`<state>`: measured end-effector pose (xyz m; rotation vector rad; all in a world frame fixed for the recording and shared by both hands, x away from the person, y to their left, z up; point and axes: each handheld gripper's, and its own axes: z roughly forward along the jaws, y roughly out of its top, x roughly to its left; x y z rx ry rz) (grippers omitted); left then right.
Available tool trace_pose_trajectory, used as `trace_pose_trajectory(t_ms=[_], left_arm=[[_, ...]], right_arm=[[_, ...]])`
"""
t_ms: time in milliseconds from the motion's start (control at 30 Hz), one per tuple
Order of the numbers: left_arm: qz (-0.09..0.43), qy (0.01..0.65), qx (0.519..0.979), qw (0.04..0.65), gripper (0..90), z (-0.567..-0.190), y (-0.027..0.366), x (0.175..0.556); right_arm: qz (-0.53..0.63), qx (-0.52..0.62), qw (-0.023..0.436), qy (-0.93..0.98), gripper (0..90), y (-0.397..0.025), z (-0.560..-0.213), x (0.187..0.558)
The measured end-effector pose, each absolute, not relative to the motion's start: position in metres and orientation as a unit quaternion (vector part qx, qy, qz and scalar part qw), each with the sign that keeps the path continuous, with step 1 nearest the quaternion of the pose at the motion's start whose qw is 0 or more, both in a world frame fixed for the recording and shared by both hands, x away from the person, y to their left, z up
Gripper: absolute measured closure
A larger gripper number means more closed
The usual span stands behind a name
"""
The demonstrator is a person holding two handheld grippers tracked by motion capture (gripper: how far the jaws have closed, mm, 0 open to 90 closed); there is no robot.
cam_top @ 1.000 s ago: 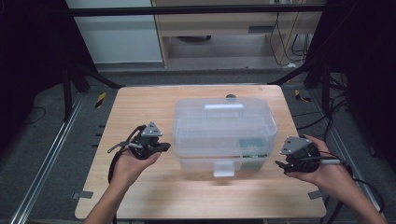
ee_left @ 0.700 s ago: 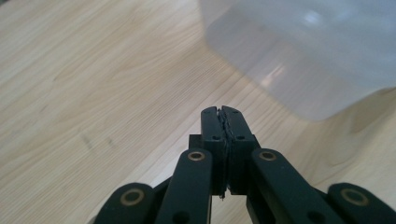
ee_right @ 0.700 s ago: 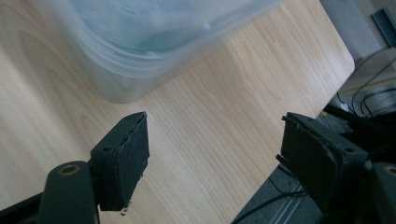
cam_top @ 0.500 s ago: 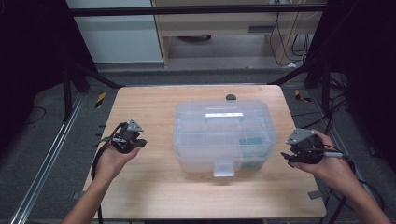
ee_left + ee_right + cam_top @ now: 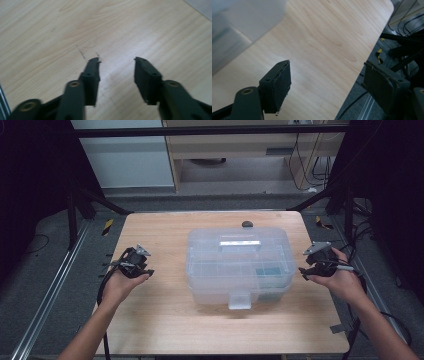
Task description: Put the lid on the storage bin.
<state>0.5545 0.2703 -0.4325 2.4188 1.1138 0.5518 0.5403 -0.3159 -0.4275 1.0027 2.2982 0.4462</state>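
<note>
On table (image 5: 165, 320): one box (image 5: 238, 262); two grippers.

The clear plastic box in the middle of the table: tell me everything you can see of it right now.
The clear plastic box is a translucent, frosted-looking organiser case standing flat near the centre of the wooden table. Its lid is down, with a carry handle lying on top and a latch tab at the front edge facing the person. Divider compartments show faintly through the lid, with something teal inside at the right. Both grippers are apart from it; nothing touches it but the table.
</note>
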Motion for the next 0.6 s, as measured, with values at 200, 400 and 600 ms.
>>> trace_pose_trajectory(t_ms=[200, 400, 600], left_arm=[[0.201, 0.453, 0.841, 0.218, 20.1, -0.445, 0.28, 0.568], [0.188, 0.488, 0.813, 0.255, 11.0, -0.46, 0.285, 0.579], [0.182, 0.493, 0.806, 0.272, 8.7, -0.475, 0.283, 0.584]], right_arm=[[0.17, 0.416, 0.289, 0.845, 19.6, -0.326, -0.437, 0.566], [0.196, 0.466, 0.281, 0.816, 12.2, -0.329, -0.449, 0.585], [0.248, 0.524, 0.267, 0.77, 10.6, -0.334, -0.467, 0.595]])
